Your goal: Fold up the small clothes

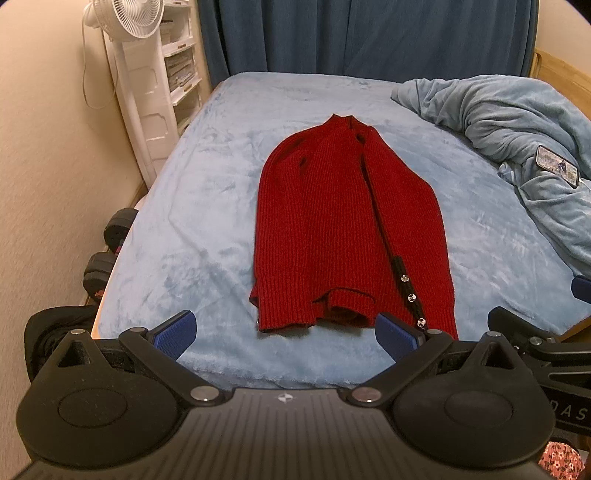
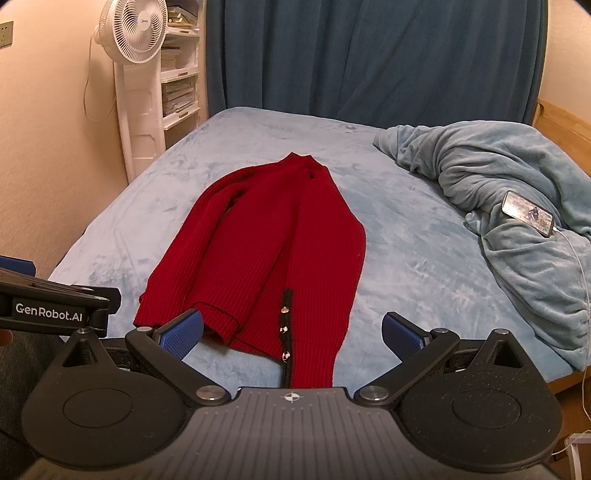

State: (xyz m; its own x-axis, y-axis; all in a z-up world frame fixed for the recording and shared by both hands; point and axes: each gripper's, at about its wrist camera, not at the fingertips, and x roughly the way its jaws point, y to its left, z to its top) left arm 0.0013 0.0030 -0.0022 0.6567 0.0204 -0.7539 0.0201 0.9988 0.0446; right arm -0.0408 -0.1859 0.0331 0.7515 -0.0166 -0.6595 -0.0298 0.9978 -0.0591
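Two grippers: both hover at the near edge of the bed, jaws spread wide, nothing between the pads.
Left gripper [image 1: 284,334]: open and empty; the cardigan's hem lies just beyond it at 12 o'clock, a folded-in cuff closest.
Right gripper [image 2: 291,334]: open and empty; the hem and the black button placket [image 2: 286,325] run under its centre line at 12 o'clock.
Red knit cardigan [image 1: 332,221]: flat on the blue bed sheet [image 1: 184,221], sleeves laid in over the body, collar at the far end.
Long axis: hem near, collar far, running 6 to 12 o'clock from both cameras.
Nearer hand: judged about equal; the right one sits more over the placket side, the left one over the sleeve side.
Coming move: likely a grasp of the hem corners, carried toward the collar.
Surroundings: crumpled blue blanket [image 2: 498,177] with a phone [image 2: 528,213] at 2 o'clock, well apart; standing fan [image 2: 131,33] at 10 o'clock.
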